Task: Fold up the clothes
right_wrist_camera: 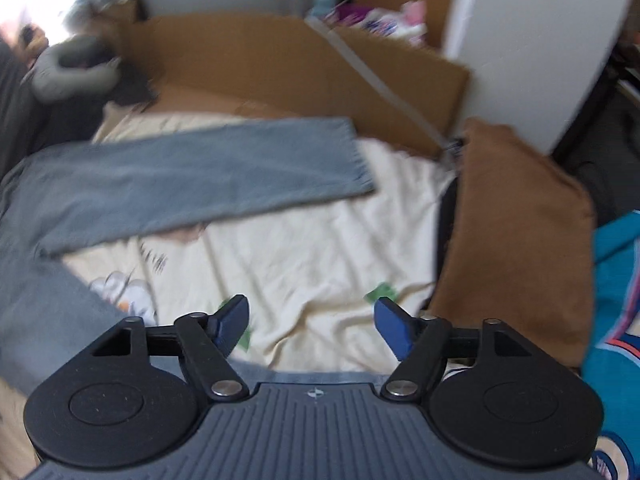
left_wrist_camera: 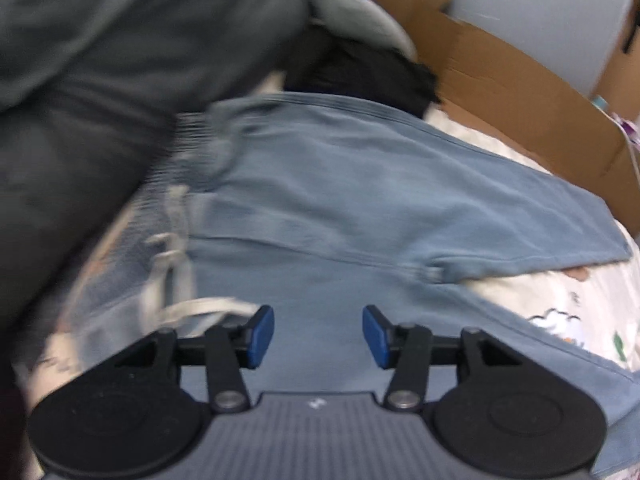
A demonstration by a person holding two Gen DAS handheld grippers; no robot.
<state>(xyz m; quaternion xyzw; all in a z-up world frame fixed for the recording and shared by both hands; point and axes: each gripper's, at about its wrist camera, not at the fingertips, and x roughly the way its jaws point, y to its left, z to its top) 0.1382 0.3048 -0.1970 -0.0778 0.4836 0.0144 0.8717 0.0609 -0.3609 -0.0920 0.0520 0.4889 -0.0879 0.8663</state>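
Left gripper [left_wrist_camera: 318, 336] above blue trousers [left_wrist_camera: 360, 184], jaws parted and empty. Right gripper [right_wrist_camera: 311, 330] above cream sheet [right_wrist_camera: 320, 248], jaws spread wide, empty.

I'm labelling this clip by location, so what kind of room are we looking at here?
Probably a lived-in bedroom, with the folding done on a bed. Light blue drawstring pants lie spread on a cream printed bedsheet, a brown pillow sits at one side, and flattened cardboard leans behind.

One blue trousers [left_wrist_camera: 360, 184], one brown pillow [right_wrist_camera: 516, 240]
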